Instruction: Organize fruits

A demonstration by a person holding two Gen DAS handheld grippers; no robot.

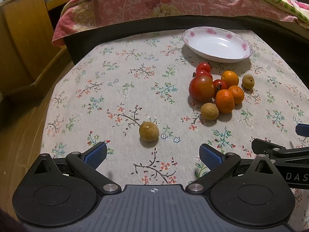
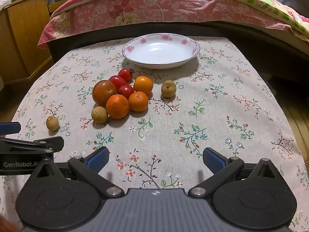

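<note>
Left gripper (image 1: 152,154) low over the tabletop (image 1: 119,100), jaws wide, nothing between them. Right gripper (image 2: 156,157) alongside, jaws just as wide and bare, over the flowered cloth (image 2: 212,116).

Landmark: large tomato (image 1: 201,88) (image 2: 104,92). Just ahead of the left jaws, well short of the tomato and apart from it, one lone brown longan (image 1: 149,131) (image 2: 52,123). Touching or nearly touching the tomato on its near side, a second longan (image 1: 209,111) (image 2: 99,114). Pressed against the tomato, three cherry tomatoes (image 1: 203,73) (image 2: 117,81) and three small oranges (image 1: 225,101) (image 2: 117,106), all one tight cluster. Beyond the cluster from the tomato, set a little apart, a third longan (image 1: 248,81) (image 2: 168,89). Farther back from the tomato, near the tabletop's far edge, a white dish (image 1: 217,45) (image 2: 161,50) with pink flowers on the rim, holding no fruit. Behind that, a bed with a pink floral quilt (image 1: 154,2) (image 2: 154,7); to the left, a wooden cabinet (image 1: 23,38) (image 2: 25,38).
</note>
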